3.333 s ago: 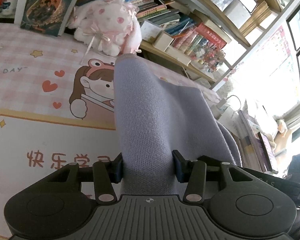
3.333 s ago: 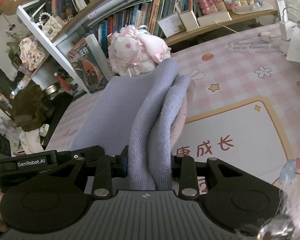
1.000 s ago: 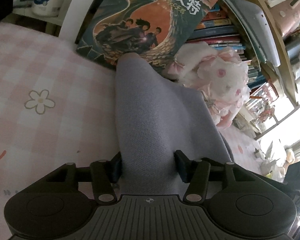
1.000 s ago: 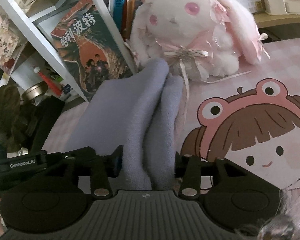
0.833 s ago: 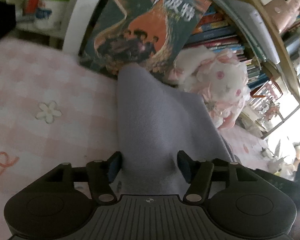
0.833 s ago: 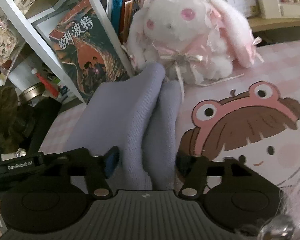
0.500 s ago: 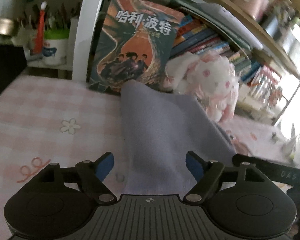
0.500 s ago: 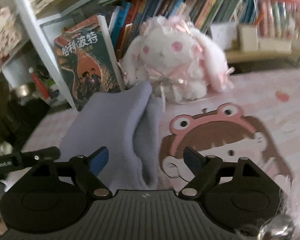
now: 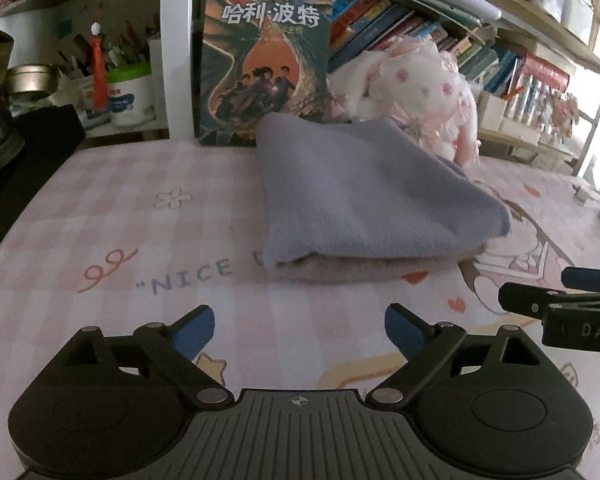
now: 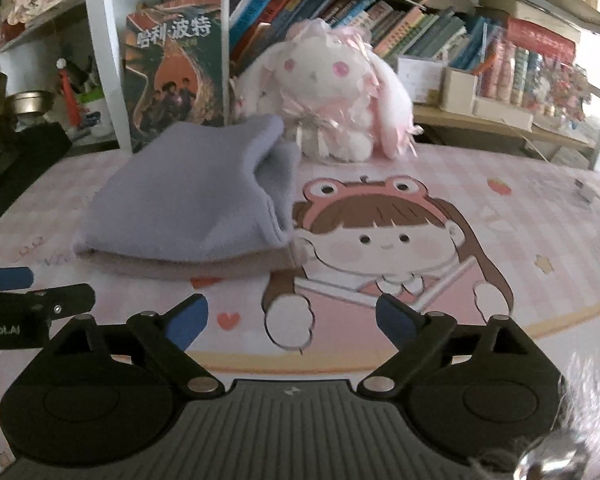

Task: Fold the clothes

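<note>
A folded lavender-grey garment (image 9: pixel 364 196) lies flat on the pink checked desk mat (image 9: pixel 148 216), with a beige layer under its near edge. In the right wrist view the same garment (image 10: pixel 192 200) rests left of the cartoon girl print. My left gripper (image 9: pixel 299 330) hangs back from the garment's near edge, its jaws still opening, nothing between them. My right gripper (image 10: pixel 292 322) also sits short of the garment, jaws opening and empty. Each gripper's side shows at the edge of the other's view: the right gripper (image 9: pixel 572 304), the left gripper (image 10: pixel 28 304).
A white and pink plush rabbit (image 10: pixel 332 92) and an upright book (image 9: pixel 264 68) stand just behind the garment. Bookshelves (image 10: pixel 440 52) run along the back. A white tub (image 9: pixel 130 96) and a dark object (image 9: pixel 28 148) sit at the far left.
Both grippers let go of the garment, their jaws spread wide, and they drew back toward me. The garment now lies folded on the mat.
</note>
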Motion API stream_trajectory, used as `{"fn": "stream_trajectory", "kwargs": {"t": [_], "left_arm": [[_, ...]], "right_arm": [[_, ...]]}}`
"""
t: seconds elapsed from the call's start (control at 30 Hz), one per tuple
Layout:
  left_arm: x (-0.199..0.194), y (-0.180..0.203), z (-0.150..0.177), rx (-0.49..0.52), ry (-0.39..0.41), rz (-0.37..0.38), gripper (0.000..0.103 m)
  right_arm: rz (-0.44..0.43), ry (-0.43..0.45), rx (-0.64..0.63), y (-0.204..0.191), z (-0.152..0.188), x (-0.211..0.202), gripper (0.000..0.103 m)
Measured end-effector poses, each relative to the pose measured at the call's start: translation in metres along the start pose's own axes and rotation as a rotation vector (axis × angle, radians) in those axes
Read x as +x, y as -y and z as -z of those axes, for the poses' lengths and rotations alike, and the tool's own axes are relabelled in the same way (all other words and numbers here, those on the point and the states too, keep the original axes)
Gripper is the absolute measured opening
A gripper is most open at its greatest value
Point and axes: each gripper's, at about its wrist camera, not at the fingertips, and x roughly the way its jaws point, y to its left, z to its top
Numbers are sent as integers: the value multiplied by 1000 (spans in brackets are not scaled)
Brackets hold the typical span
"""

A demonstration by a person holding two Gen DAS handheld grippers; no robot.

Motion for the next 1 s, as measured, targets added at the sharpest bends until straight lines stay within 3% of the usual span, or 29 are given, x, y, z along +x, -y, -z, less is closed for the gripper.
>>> {"fn": "stream_trajectory", "kwargs": {"t": [1.0], "left_arm": [[-3,9,9,16,-29,-6,101]], "right_arm": [[33,-22,-14,-6,16,-7,96]]}}
